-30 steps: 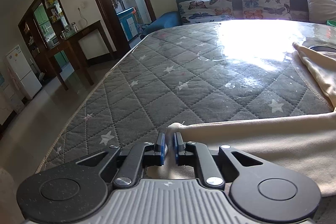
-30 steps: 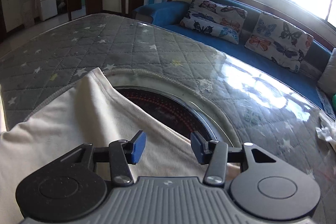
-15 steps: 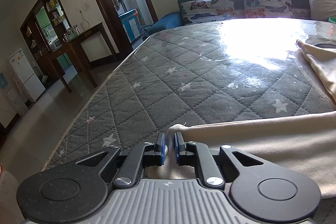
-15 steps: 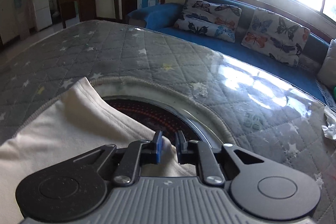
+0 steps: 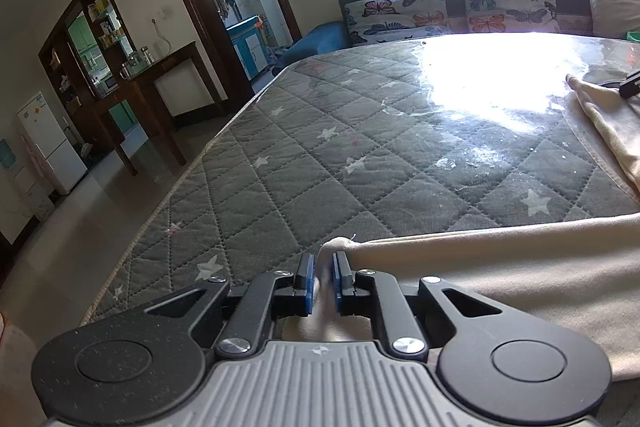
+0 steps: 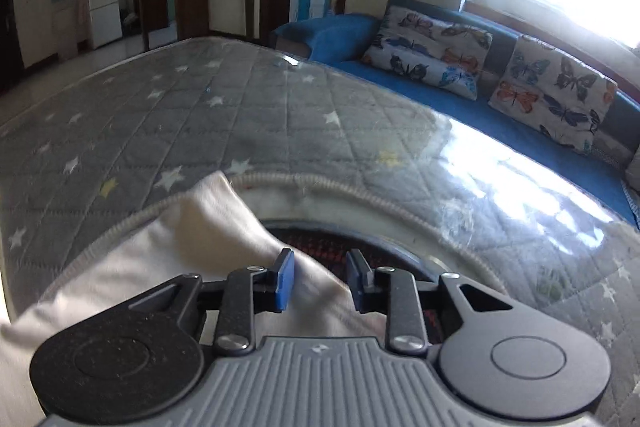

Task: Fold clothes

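Cream garment (image 5: 500,267) lies spread on the quilted mattress (image 5: 360,131), no fold visible yet. Left gripper (image 5: 323,277) pinches its corner. Right gripper (image 6: 320,279), jaws just reopened, straddles the cloth's edge unclamped; folding largely remains.

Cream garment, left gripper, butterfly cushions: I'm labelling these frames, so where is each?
cream garment (image 5: 500,267): left wrist view, flat cloth beside the fingers.
left gripper (image 5: 323,277): left wrist view, between its fingertips.
butterfly cushions (image 6: 428,55): right wrist view, nearer cushion's face.
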Motion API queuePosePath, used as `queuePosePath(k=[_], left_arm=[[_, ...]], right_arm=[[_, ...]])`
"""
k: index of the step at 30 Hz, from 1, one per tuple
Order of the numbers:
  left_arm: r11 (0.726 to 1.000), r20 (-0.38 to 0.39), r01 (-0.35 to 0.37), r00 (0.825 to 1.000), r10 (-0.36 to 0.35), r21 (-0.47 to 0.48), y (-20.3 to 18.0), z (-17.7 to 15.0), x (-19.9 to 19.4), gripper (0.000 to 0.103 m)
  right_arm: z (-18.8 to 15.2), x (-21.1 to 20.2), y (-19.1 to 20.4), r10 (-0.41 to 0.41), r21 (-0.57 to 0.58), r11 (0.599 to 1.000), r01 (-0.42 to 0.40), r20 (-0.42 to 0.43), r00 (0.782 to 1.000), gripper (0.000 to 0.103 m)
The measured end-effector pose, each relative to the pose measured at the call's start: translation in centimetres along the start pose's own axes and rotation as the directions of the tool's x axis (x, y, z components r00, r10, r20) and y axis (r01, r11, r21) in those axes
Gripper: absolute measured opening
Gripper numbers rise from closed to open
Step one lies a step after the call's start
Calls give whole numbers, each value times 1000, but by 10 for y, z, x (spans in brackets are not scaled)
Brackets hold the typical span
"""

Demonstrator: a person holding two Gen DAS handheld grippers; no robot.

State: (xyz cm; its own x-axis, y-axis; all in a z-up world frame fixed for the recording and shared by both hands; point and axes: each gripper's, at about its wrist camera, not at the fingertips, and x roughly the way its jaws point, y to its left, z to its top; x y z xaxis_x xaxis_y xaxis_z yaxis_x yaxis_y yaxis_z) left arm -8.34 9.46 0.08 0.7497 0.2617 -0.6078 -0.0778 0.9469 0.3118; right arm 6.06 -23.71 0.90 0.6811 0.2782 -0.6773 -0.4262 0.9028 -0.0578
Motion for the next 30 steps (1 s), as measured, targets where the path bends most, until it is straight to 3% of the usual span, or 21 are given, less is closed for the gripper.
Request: queuePosePath(k=[3, 5, 7, 11, 20, 26, 30], left_arm=[[1000, 2, -4, 1000, 4, -1, -1, 0, 0, 13], [1000, 1, -6, 1000, 6, -2, -1, 0, 0, 13], [1000, 1, -4, 1000, 4, -5, -1, 0, 0, 13], [1000, 0, -3, 1000, 3, -13, 1, 0, 0, 13], [1000, 11, -25, 1000, 25, 4, 1, 0, 0, 21], [999, 37, -49, 998, 49, -20, 3, 5, -5, 44], [1000, 87, -14, 996, 17, -25, -5, 7, -27, 47]], right_arm=[[4, 0, 8, 36, -18, 999, -36, 8, 999, 36], [5, 8, 13, 30, -29, 999, -31, -11, 999, 36], [4, 14, 13, 12, -9, 1000, -12, -23, 1000, 43], [5, 5, 7, -3, 23, 1000, 4, -21, 1000, 44], [-28, -74, 1, 21, -50, 998, -24, -55, 998, 52], [-76, -130, 22, 53, -103, 993, -62, -88, 995, 56], [-102, -157, 36, 68, -121, 990, -78, -87, 994, 57]])
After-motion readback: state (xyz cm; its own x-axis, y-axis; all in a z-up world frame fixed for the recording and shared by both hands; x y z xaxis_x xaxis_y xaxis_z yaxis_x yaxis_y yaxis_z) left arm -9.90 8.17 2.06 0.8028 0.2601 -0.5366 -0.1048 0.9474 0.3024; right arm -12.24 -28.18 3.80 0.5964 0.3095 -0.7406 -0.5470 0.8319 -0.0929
